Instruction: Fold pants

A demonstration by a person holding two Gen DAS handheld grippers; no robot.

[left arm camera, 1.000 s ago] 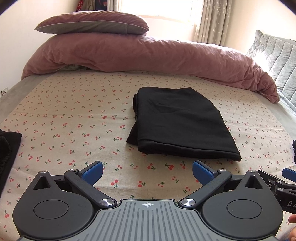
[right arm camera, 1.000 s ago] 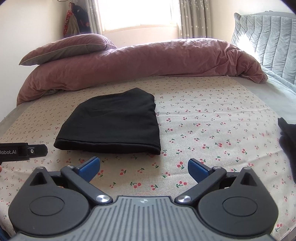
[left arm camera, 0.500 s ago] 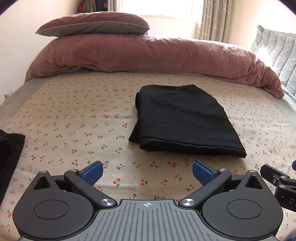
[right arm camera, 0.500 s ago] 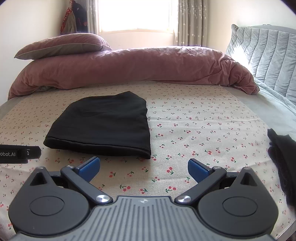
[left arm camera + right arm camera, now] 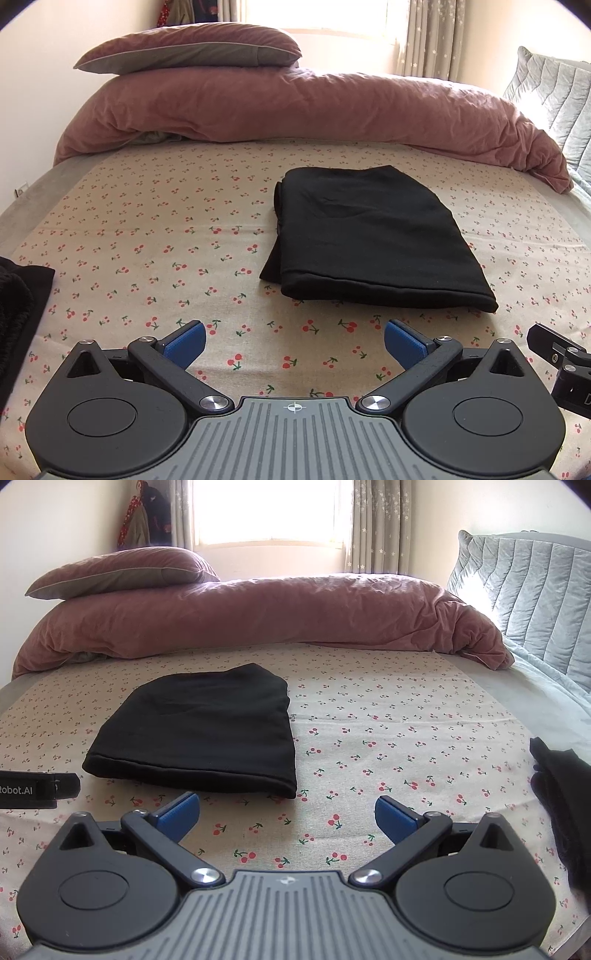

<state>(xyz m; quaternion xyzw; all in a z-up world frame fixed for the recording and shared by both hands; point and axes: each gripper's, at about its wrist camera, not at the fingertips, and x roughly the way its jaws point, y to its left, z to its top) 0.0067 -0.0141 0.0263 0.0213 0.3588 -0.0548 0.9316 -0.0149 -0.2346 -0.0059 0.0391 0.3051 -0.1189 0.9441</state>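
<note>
The pants (image 5: 373, 240) lay folded in a flat bundle near the middle of the sheet (image 5: 155, 236), short of the duvet (image 5: 295, 107) along its far edge. Any stray nudge risked springing the loose layers showing at the bundle's left side. Both the left gripper (image 5: 293, 341) and right gripper (image 5: 286, 814) hovered level near the sheet's near edge, jaws spread wide, holding nothing.

The left black plastic tongs (image 5: 294, 342) have a ribbed grey centre plate with a small white crosshair mark, two round black hubs, silver pivot screws and blue rectangular finger pads (image 5: 185, 340). The right black plastic tongs (image 5: 287, 816) match them, with blue pads (image 5: 394, 817); white "Robot.AI" lettering marks a side bar.
</note>
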